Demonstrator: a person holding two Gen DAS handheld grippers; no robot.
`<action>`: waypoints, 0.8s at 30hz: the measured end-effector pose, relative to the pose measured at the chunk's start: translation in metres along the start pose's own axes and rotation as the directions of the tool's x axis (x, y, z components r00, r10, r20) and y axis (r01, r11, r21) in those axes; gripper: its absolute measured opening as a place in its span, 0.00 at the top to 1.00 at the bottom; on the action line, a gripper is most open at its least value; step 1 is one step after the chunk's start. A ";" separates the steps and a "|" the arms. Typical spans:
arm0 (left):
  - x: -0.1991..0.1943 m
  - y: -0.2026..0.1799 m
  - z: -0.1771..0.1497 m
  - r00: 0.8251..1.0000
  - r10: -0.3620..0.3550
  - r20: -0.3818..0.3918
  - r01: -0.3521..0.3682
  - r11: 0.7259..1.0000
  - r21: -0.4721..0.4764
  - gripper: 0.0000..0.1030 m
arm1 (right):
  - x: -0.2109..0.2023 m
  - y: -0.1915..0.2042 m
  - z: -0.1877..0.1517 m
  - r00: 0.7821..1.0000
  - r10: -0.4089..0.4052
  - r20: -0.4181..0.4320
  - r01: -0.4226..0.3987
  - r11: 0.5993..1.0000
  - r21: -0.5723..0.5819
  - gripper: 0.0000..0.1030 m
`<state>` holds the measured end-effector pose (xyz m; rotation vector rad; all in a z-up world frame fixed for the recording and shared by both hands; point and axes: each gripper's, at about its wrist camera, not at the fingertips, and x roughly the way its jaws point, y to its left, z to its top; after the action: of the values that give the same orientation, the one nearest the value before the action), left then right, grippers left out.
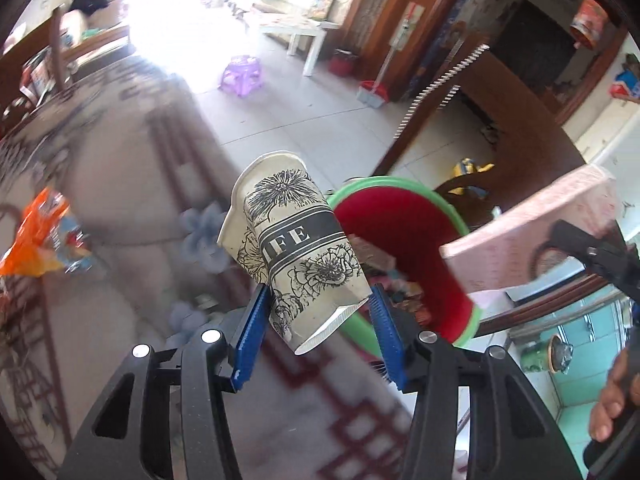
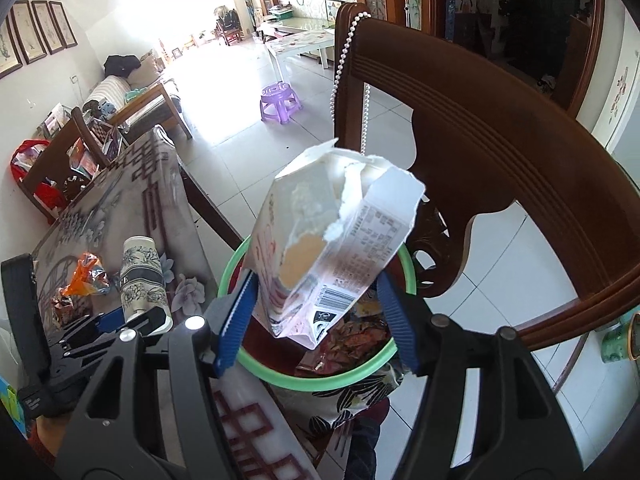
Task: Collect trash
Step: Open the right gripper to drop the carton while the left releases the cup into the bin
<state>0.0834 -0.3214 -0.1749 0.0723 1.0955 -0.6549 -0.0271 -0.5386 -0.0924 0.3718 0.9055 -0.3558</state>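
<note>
trash is in both hand-held grippers, and more of it lies on the counter (image 1: 132, 184) and in the bin.

far left on the counter lies an orange wrapper (image 1: 34, 236), well apart from the rest.

next comes the left hand-held gripper (image 1: 318, 304). its blue fingers (image 1: 250, 336) are closed part way and squeeze the bottom of a paper cup (image 1: 296, 248). the cup has black flowers on it and is squashed and tilted. it is up in the air, over the counter edge and just beside the bin.

the bin (image 2: 394, 356) is red inside with a green rim. it sits by the counter edge, with wrappers (image 2: 352, 334) at the bottom.

then comes the right hand-held gripper (image 2: 316, 312). its fingers (image 2: 236, 320) are closed part way and pinch the low end of a torn white carton (image 2: 324, 236). the carton hangs right over the bin's mouth, with its ripped top pointing up.

on the right, a brown wooden chair (image 2: 500, 152) stands behind the bin. a bead string (image 2: 344, 52) hangs on its post.
</note>
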 end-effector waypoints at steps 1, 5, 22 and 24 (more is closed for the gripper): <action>0.002 -0.007 0.003 1.000 -0.009 0.000 0.009 1.000 0.015 0.53 | 0.002 -0.004 0.001 1.000 -0.003 -0.003 0.003 1.000 0.008 0.21; 0.014 -0.035 0.014 0.999 -0.045 -0.017 0.046 0.997 0.070 0.52 | -0.005 -0.015 0.000 0.999 -0.014 0.029 0.012 0.999 0.052 0.15; -0.030 0.009 0.008 0.999 -0.008 0.053 0.008 1.000 -0.005 0.35 | -0.018 0.020 -0.008 0.999 0.021 0.034 -0.022 0.999 0.029 0.15; -0.048 0.044 -0.002 0.996 0.048 0.076 -0.043 0.997 -0.068 0.33 | -0.012 0.046 -0.009 0.998 0.059 0.020 -0.059 0.998 -0.010 0.15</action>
<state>0.0911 -0.2631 -0.1470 0.0148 1.0364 -0.5755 -0.0200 -0.4920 -0.0801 0.3847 0.8740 -0.3008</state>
